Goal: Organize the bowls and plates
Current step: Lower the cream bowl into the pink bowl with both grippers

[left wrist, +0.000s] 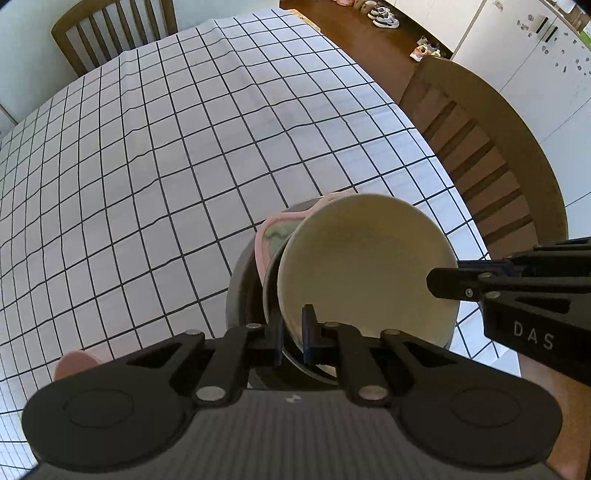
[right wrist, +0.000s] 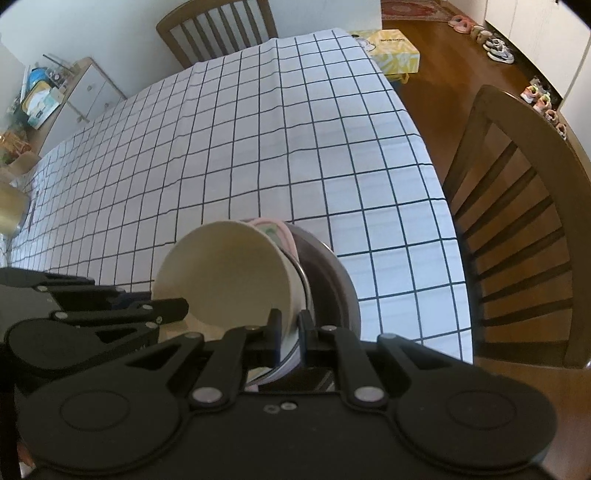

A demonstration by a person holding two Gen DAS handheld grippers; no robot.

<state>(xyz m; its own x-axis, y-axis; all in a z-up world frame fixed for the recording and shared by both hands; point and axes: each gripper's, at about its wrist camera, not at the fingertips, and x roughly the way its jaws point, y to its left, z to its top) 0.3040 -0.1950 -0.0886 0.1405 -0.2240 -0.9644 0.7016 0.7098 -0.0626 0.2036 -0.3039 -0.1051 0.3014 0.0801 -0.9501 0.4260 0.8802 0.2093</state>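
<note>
Cream bowl [left wrist: 365, 266] is held between both tools over the near right corner of the worktop [left wrist: 166, 147], tilted, nested in a stack with other dishes. I see the left tool [left wrist: 293, 332] clamped tight on the bowl's near rim: one finger inside, one outside. Right tool [right wrist: 289, 334] does the same on the opposite rim, jaws pinched closed on the wall. In the left wrist view the right tool comes in from the right edge, its tip over the bowl's inside. In the right wrist view the left tool comes in from the left the same way.

Under the cream bowl: a pink dish [left wrist: 271, 230] with a green pattern, its edge peeking out on the far side, and a metal bowl [left wrist: 240, 291] that is the widest, outermost piece. I can't tell whether the metal bowl rests on the worktop or hangs with the stack.

Worktop is covered with a white cloth with a dark grid. A pink round thing [left wrist: 75, 363] sits at the near left by my left tool, mostly hidden, can't identify it. Wooden chair [right wrist: 517, 221] stands just beside the right edge, another chair [right wrist: 218, 29] at the far end. Yellow box [right wrist: 393, 50] sits on the wood floor past the far right corner.
</note>
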